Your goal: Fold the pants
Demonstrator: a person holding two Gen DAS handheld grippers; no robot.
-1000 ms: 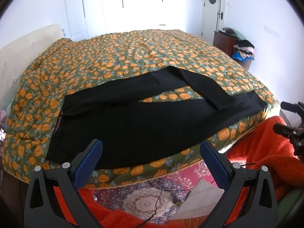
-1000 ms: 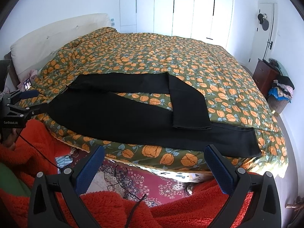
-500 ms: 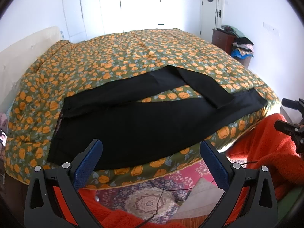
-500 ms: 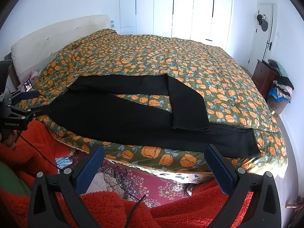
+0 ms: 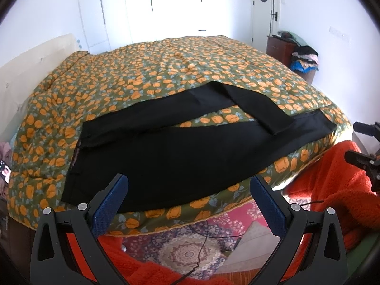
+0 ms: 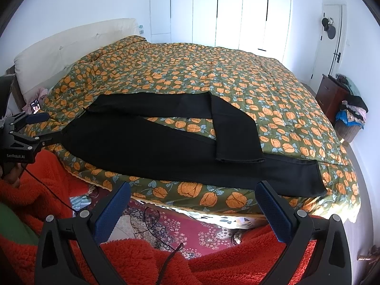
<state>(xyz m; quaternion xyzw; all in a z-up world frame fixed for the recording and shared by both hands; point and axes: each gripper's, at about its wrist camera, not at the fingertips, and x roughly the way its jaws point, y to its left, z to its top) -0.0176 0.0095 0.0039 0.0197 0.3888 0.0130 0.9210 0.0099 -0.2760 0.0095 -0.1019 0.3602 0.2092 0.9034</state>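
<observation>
Orange-flowered quilt [image 6: 190, 71], white wardrobe [image 6: 237, 11], patterned rug [image 5: 187, 249], perhaps a phone [image 6: 35, 106] beside the headboard [image 6: 71, 40]

Bed [image 5: 166, 71] with orange-flowered quilt [image 6: 273, 90]; black pants [image 5: 180, 152] spread along near edge, far leg folded.

A large bed [image 6: 166, 76] fills a white-walled bedroom, covered by a green quilt [image 5: 166, 71] printed with orange flowers. A cream headboard [image 6: 66, 45] stands at its left end. White wardrobe doors [image 6: 237, 11] with dark handles line the far wall, brightly lit in the left view. At right, a white door [image 5: 263, 11] carries a dark object hung near its top, and a dark wooden cabinet [image 6: 330, 95] stands beside a heap of clothes [image 6: 352, 111]. A patterned red rug [image 5: 190, 249] covers the floor below the bed, crossed by a thin black cable [image 5: 204, 239]. Sunlight catches the quilt's lower right edge.
</observation>
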